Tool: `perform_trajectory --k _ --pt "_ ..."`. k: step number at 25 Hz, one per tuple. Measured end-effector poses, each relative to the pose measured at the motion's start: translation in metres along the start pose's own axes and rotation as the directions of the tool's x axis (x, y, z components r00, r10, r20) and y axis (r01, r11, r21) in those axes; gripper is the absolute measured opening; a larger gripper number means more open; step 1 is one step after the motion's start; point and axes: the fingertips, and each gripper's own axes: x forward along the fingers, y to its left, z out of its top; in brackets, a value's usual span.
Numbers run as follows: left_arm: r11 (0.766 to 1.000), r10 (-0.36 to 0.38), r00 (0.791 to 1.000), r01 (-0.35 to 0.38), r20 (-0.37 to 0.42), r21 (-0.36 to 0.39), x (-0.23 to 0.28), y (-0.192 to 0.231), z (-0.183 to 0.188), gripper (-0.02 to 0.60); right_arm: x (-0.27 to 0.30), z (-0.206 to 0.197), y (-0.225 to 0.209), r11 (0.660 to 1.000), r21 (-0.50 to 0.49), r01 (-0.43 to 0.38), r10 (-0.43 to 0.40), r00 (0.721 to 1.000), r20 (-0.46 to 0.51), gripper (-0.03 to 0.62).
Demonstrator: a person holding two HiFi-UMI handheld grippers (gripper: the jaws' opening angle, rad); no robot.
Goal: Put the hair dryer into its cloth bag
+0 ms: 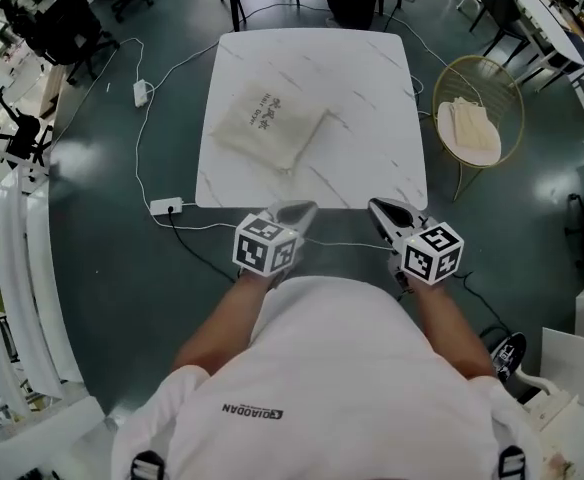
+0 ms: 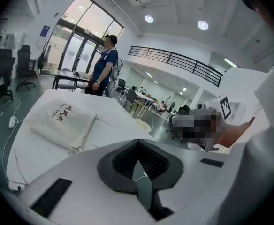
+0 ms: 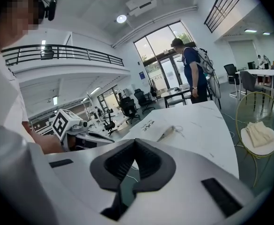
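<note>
A cream cloth bag (image 1: 269,128) with dark print lies bulging on the white marble table (image 1: 372,158), left of its middle. No hair dryer shows outside it. My left gripper (image 1: 294,213) and right gripper (image 1: 384,211) hang side by side just off the table's near edge, close to my body, away from the bag. In the left gripper view the jaws of the left gripper (image 2: 138,144) are shut with nothing between them, and the bag (image 2: 62,121) lies ahead to the left. In the right gripper view the right gripper (image 3: 135,146) is likewise shut and empty, the bag (image 3: 153,128) beyond it.
A gold wire chair (image 1: 477,118) holding a cream cloth stands right of the table. A person (image 2: 106,64) stands at the table's far side. A white power strip (image 1: 166,206) and cables lie on the floor at the left. Black office chairs stand at the far left.
</note>
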Motion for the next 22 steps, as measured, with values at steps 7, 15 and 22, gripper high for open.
perform_trajectory --k 7,15,22 --pt "0.995 0.094 0.995 -0.092 0.037 -0.048 -0.034 -0.036 -0.037 0.028 -0.047 -0.032 0.013 0.999 0.028 -0.045 0.045 0.999 0.018 0.021" --pt "0.991 0.129 0.989 -0.127 0.077 -0.035 -0.079 -0.047 -0.041 0.028 -0.056 -0.037 0.033 0.998 0.019 -0.052 0.051 0.997 0.051 0.021" --pt "0.997 0.071 0.994 -0.073 0.077 0.021 -0.090 -0.037 -0.019 0.028 -0.047 -0.023 0.055 1.000 -0.030 0.002 0.000 0.998 0.068 0.021"
